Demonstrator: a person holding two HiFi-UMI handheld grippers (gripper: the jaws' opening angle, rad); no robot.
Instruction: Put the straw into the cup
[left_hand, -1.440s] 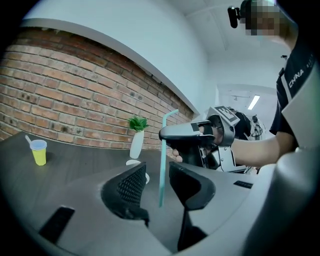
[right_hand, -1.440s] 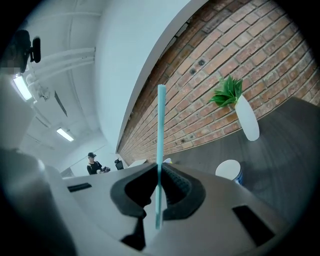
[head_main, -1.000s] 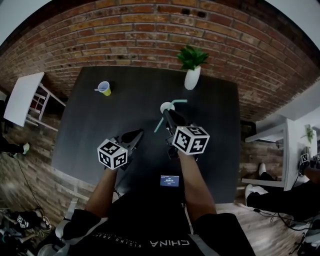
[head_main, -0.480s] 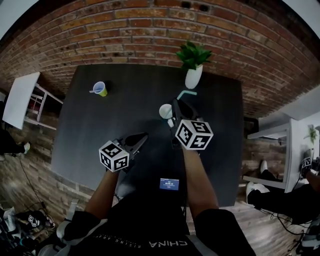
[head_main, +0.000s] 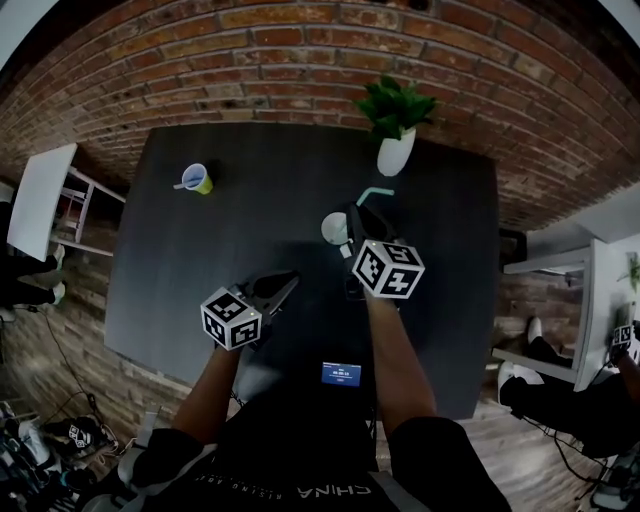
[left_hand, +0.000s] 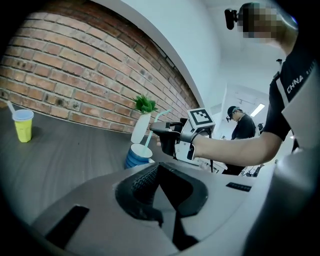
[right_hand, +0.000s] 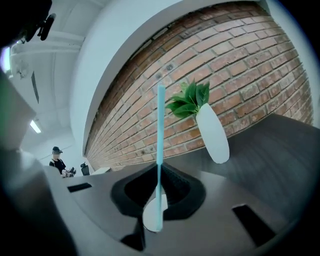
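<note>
Room: brick wall (head_main: 300, 60) at the back, dark bench (head_main: 200, 290) below me; a vase (head_main: 394, 156) stands at 1 o'clock from the cup, and a yellow cup (head_main: 199, 178) is well apart at 10 o'clock.
Cup: blue (head_main: 333, 228), upright near mid-bench, with its white mouth facing up.
Straw: teal (head_main: 372, 196), held in my right gripper (head_main: 353, 213). In the right gripper view it runs from 12 to 6, close to plumb. In the head view its bent top leans toward 2 o'clock.
Right fingers: (right_hand: 178, 189) pinching the straw, one on each side of the shaft.
Left gripper: (head_main: 288, 284) at 7 o'clock from the cup and apart from it. Its fingers (left_hand: 142, 184) are pressed together with nothing between them.
Key relation: the straw's lower end lies over the cup's mouth, which shows just under my right fingers. In the left gripper view the tip meets the rim line. I cannot tell whether it is already inside.
Nearer hand: the right, just beside the cup at its 3 o'clock.
Next, as I judge it: lower along the straw's own axis, then release.
Risk: a tilted tip could catch the rim and tip the cup over.
</note>
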